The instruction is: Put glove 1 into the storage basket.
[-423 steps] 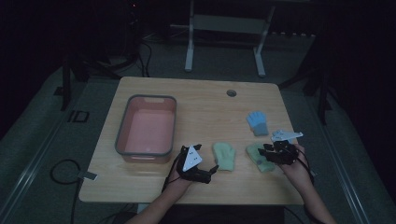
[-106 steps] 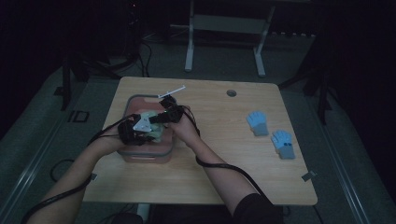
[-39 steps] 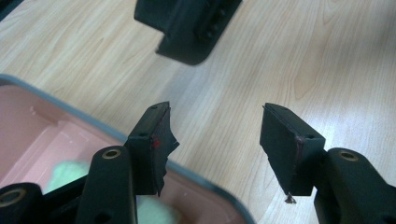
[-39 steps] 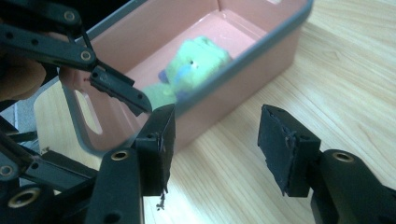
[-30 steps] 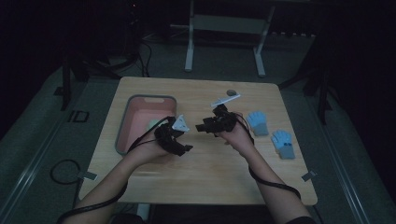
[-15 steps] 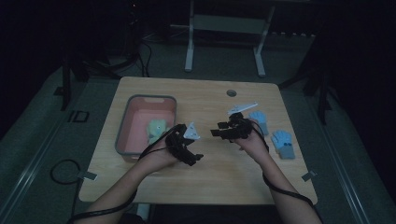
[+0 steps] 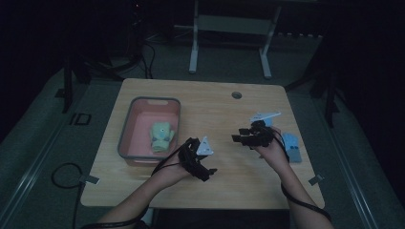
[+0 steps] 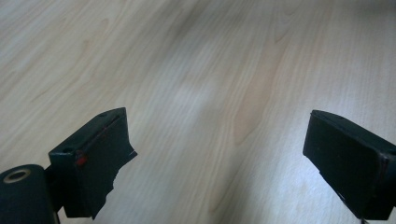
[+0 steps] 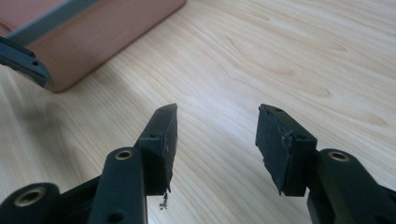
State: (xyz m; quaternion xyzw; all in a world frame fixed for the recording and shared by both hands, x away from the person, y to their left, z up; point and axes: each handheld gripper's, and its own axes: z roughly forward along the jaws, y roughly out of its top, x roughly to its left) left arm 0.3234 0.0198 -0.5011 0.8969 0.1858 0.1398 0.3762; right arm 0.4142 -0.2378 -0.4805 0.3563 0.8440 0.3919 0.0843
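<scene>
Item: blue gloves (image 7: 291,147), pair, on table (image 7: 210,102), R edge, just beside my right hand (image 7: 273,151). One sits partly behind my right gripper (image 7: 239,138) in the high view, the other lies just outboard of the wrist; long axis runs roughly front-to-back w/ a slight slant. Exact finger direction too small to tell.

Item: green gloves (image 7: 161,137), already in the pink bin (image 7: 125,138), L side of table. Judged done; blue pair judged next.

Key relation: blue gloves lie to the R of and behind my right gripper's tips, which point L toward table centre. So the tips face away from the target; I judge the wrist must swing back around to the R before any pinch. Right hand much nearer than left; left would have to cross the whole table.

Right gripper: jaws about half apart, nothing betw. them; right gripper view has bare wood ahead and the bin's corner (image 9: 93,42) far L.

Left gripper (image 7: 210,172): near front edge, just R of bin, pointing R. Jaws have just been opening, now wide, empty; left gripper view gives bare wood betw. the pads (image 8: 98,163).

Risk (judgement): the near glove sits close to the table edge, so a push could slide it off.
</scene>
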